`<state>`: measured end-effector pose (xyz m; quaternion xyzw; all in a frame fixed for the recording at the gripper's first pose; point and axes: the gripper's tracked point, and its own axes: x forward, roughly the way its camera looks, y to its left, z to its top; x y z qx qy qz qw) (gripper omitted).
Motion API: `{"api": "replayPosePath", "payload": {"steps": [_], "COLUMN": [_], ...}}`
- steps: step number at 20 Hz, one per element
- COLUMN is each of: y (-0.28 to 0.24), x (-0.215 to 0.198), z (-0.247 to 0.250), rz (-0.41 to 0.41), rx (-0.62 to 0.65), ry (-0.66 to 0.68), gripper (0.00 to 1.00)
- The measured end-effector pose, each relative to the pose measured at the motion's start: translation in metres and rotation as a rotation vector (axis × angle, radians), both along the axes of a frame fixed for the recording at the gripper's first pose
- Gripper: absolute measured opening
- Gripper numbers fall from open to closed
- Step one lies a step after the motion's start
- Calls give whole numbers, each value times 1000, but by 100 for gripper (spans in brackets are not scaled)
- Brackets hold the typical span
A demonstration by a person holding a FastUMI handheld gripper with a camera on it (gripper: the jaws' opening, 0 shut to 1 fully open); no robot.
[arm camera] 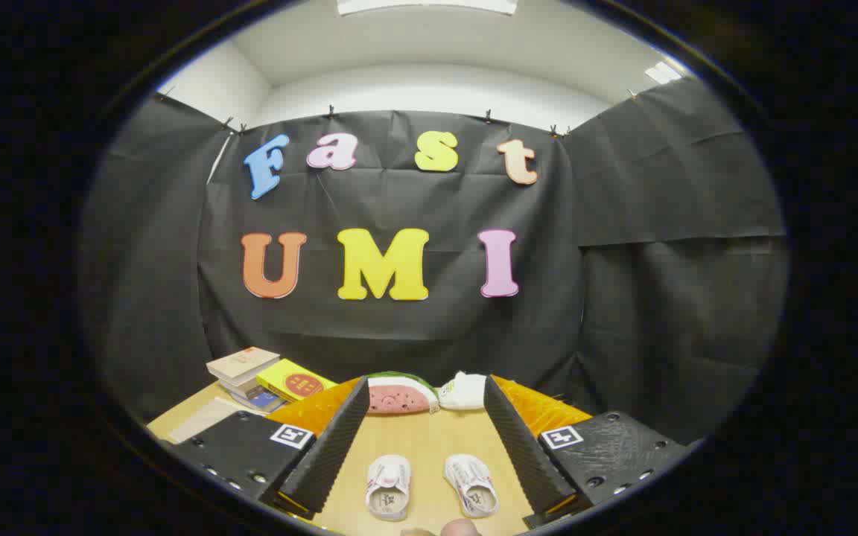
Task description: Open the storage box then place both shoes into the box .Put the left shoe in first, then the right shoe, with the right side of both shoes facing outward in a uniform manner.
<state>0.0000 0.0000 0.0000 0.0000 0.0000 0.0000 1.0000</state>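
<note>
A light wooden table (429,439) carries two small white shoes (389,485) (471,485) side by side near its front, a watermelon-slice cushion (399,394), a white cloth bundle (463,391), an orange mat (541,409) and stacked books (265,376) further back.

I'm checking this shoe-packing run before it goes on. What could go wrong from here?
1. The gripper is open with two small white shoes side by side between its fingers; closing on the wrong one would break the left-first order.
2. The orange storage box lies beyond the fingers, with a watermelon-shaped toy and a white object in front of it; reaching to open it might knock them.
</note>
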Motion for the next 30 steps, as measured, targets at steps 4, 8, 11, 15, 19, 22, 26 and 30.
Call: {"api": "replayPosePath", "payload": {"steps": [4, 8, 11, 15, 19, 22, 26, 30], "y": [3, 9, 13, 14, 22, 37, 69, 93], "x": [-2, -5, -5, -4, -2, 2, 4, 8], "z": [1, -1, -4, -5, -7, -13, -37, -67], "rz": [1, 12, 19, 26, 51, 97, 204, 266], "rx": [-2, 0, 8, 13, 22, 16, 46, 67], "ry": [-2, -1, 7, 11, 20, 30, 102, 180], "gripper": [95, 95, 95, 95, 95, 96, 95, 95]}}
